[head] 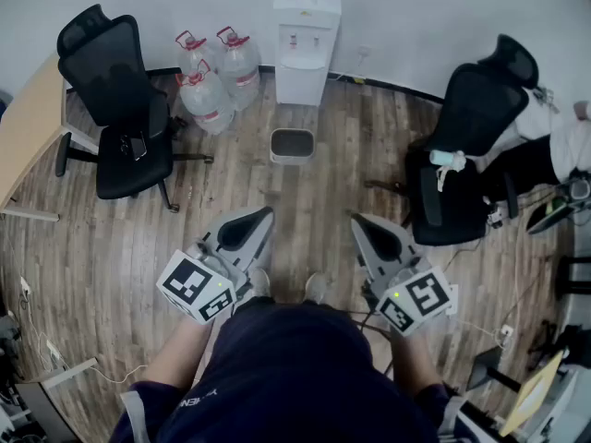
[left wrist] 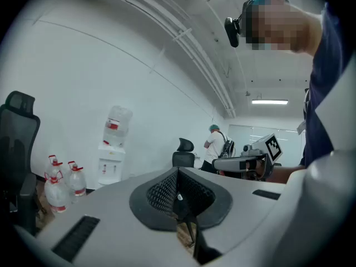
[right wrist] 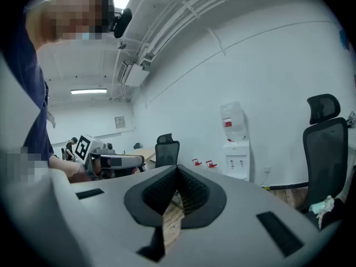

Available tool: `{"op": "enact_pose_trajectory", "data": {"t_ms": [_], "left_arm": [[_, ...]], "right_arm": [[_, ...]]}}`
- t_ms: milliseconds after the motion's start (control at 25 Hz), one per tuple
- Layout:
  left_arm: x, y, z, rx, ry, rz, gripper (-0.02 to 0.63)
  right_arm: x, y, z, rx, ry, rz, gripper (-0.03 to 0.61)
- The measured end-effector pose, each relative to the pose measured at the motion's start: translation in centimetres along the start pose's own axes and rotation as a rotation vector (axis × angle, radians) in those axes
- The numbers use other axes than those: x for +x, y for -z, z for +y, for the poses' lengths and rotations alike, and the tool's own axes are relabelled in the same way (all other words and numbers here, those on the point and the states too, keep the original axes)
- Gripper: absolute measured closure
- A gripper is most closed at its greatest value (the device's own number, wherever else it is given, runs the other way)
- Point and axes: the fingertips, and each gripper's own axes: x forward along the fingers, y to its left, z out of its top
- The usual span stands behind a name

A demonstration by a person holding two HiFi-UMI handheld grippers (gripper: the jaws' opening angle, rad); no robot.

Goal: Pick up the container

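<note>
A small grey container (head: pixel 292 145) with an open top stands on the wooden floor in front of the white water dispenser (head: pixel 306 44). In the head view my left gripper (head: pixel 263 214) and my right gripper (head: pixel 359 221) are held side by side close to the person's body, above the shoes, well short of the container. Both point toward the dispenser. The left gripper (left wrist: pixel 178 172) has its jaws shut with nothing between them. The right gripper (right wrist: pixel 177 169) is shut and empty too. Neither gripper view shows the container.
Three large water bottles (head: pixel 212 81) with red caps stand left of the dispenser. A black office chair (head: pixel 120 109) is at the left beside a wooden desk (head: pixel 28 127). Another black chair (head: pixel 466 155) is at the right. Cables and gear lie along the right edge.
</note>
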Motion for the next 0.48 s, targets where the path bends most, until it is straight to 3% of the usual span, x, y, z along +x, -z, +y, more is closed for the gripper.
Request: {"op": "enact_pose_trajectory", "data": {"t_ms": [480], "left_arm": [[0.5, 1.6, -0.2, -0.015, -0.024, 0.034, 0.589]], "right_arm": [[-0.1, 1.2, -1.1, 0.041, -0.006, 0.010, 0.563]]}}
